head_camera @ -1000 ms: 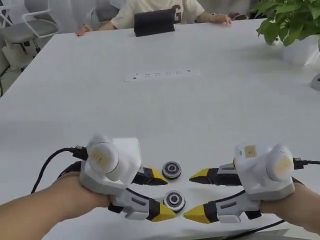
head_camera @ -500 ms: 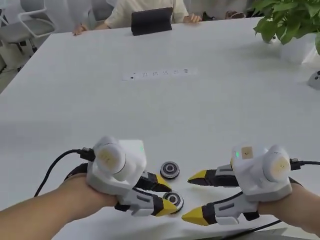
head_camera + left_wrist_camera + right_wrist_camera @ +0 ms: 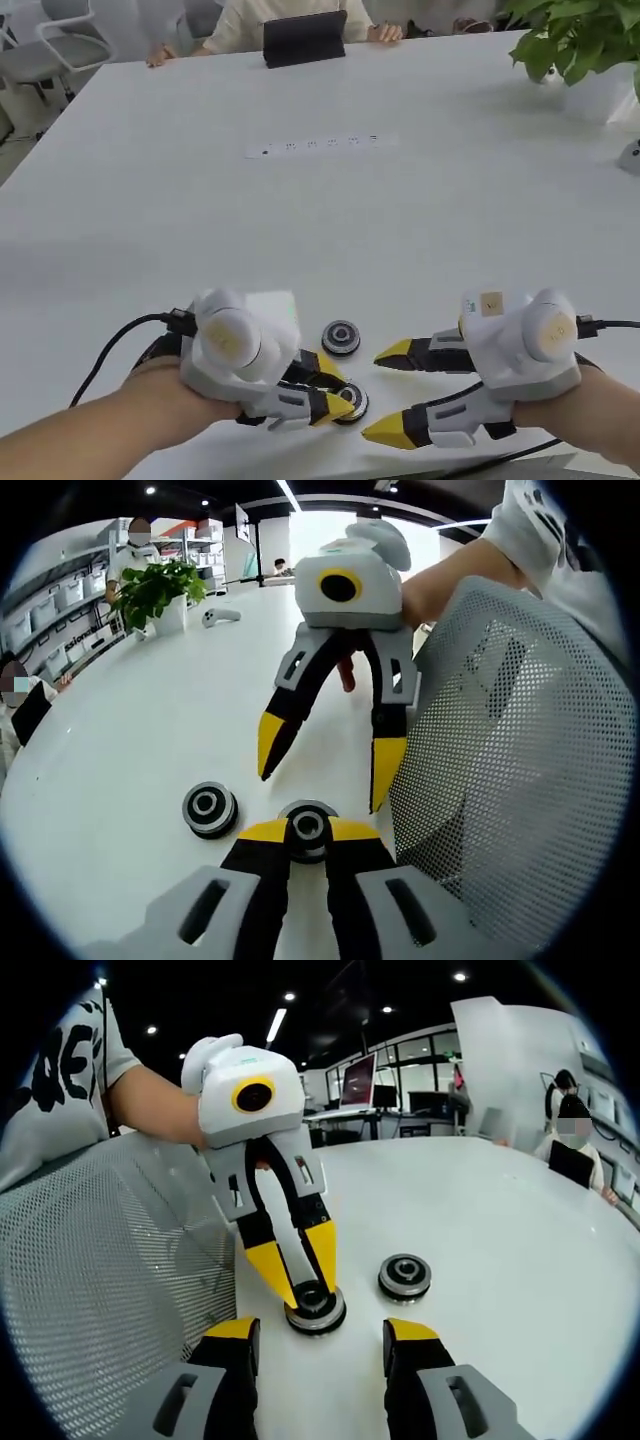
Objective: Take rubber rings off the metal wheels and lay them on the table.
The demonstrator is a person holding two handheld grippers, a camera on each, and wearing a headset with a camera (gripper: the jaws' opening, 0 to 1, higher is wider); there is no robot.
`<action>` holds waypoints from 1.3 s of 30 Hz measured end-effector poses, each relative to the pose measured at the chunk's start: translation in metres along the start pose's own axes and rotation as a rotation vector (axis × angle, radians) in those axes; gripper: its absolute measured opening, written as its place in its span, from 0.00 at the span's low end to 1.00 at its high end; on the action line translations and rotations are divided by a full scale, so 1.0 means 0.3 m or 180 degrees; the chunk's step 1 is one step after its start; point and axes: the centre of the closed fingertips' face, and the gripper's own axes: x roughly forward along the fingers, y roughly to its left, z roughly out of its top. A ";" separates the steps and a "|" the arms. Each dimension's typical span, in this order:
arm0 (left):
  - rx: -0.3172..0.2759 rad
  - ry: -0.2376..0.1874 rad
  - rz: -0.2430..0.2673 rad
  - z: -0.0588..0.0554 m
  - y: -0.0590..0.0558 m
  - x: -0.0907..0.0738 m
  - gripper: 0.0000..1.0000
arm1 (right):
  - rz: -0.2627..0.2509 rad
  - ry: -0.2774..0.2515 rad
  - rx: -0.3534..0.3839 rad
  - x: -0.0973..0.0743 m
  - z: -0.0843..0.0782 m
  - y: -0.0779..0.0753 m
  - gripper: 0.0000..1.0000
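Two small metal wheels with black rubber rings lie on the white table. The near wheel sits between the yellow tips of my left gripper, which is shut on it. The far wheel lies free just beyond. My right gripper faces the left one from the right, open and empty, a short way from the near wheel.
A built-in socket strip lies mid-table. A potted plant stands at the far right. A person sits at the far end behind a dark tablet. A mesh chair is close behind the table's near edge.
My left gripper has moved right onto the near wheel and its jaws have closed on it. The right gripper has barely moved and stays open.
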 end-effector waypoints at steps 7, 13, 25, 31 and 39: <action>-0.0021 -0.0028 0.0038 0.000 0.001 -0.001 0.08 | 0.0040 0.0020 -0.0044 0.018 0.003 0.000 0.46; -0.0061 -0.0034 0.0082 -0.001 0.003 0.000 0.08 | 0.0071 0.0035 -0.0062 0.038 0.004 0.003 0.42; -0.0118 -0.0049 0.0139 0.001 0.004 0.003 0.08 | 0.0081 0.0026 -0.0013 0.071 -0.002 0.008 0.34; -0.0124 -0.0056 0.0152 0.001 0.006 0.005 0.08 | 0.0065 0.0025 -0.0001 0.071 -0.011 0.005 0.26; -0.0128 -0.0065 0.0159 0.001 0.007 0.005 0.08 | 0.0037 0.0009 0.0058 0.048 -0.023 0.001 0.24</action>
